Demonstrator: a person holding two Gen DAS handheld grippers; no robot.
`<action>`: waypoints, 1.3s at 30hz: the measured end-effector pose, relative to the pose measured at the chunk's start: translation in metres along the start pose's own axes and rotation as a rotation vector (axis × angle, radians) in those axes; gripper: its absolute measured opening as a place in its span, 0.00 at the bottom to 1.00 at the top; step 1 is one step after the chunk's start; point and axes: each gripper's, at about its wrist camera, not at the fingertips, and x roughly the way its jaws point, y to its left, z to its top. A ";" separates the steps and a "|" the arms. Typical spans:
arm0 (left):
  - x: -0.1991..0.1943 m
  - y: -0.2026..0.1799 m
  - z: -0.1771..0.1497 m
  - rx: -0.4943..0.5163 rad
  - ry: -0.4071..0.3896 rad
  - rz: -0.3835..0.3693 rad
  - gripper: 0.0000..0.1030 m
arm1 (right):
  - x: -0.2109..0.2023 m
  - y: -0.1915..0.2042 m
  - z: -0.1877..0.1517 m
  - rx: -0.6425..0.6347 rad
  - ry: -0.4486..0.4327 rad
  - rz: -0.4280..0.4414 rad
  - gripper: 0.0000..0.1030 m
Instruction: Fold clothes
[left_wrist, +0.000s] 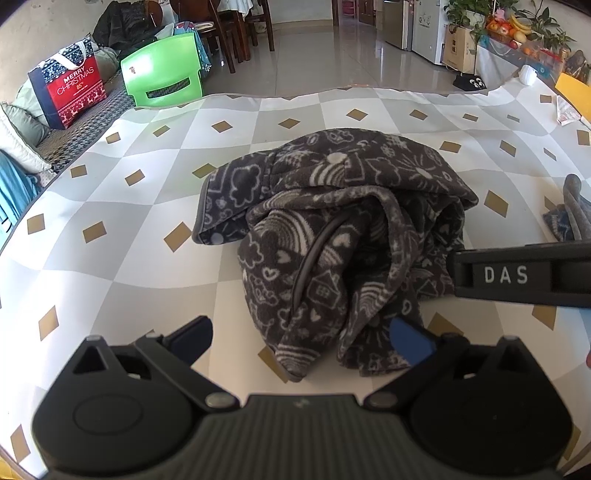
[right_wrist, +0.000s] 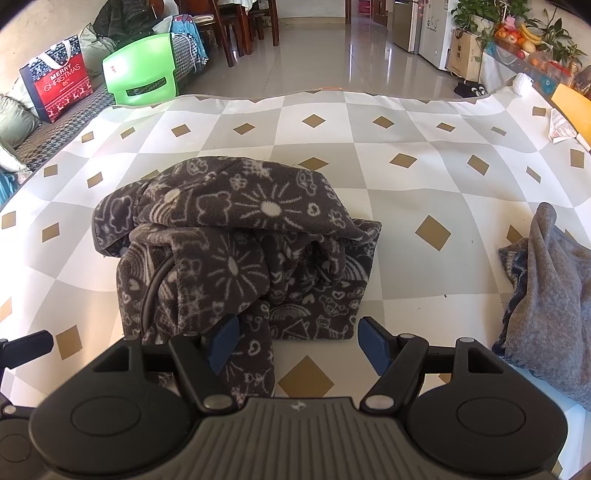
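Fleece garment (left_wrist: 332, 229) — dark grey, white doodles — lies bunched on our checked worktop (left_wrist: 110, 206); both our left gripper (left_wrist: 301, 343) and right gripper (right_wrist: 295, 341) hover with fingers apart, holding nothing.

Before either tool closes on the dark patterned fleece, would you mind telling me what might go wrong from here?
1. The fleece lies bunched in layers, so a pinch may catch only one flap.
2. The right tool is open with a strip of fleece beside one finger; it may grab that alone.
3. The grey garment lies close and could snag.
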 end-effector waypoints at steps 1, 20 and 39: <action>0.000 0.000 0.000 0.001 -0.002 0.000 0.99 | 0.000 0.000 0.000 0.000 0.000 0.001 0.69; 0.000 -0.001 0.000 0.000 0.002 0.008 0.98 | 0.000 0.002 0.000 -0.005 -0.001 0.001 0.69; 0.024 0.006 0.007 -0.019 0.029 0.035 0.99 | 0.010 0.000 0.020 -0.056 -0.038 -0.002 0.69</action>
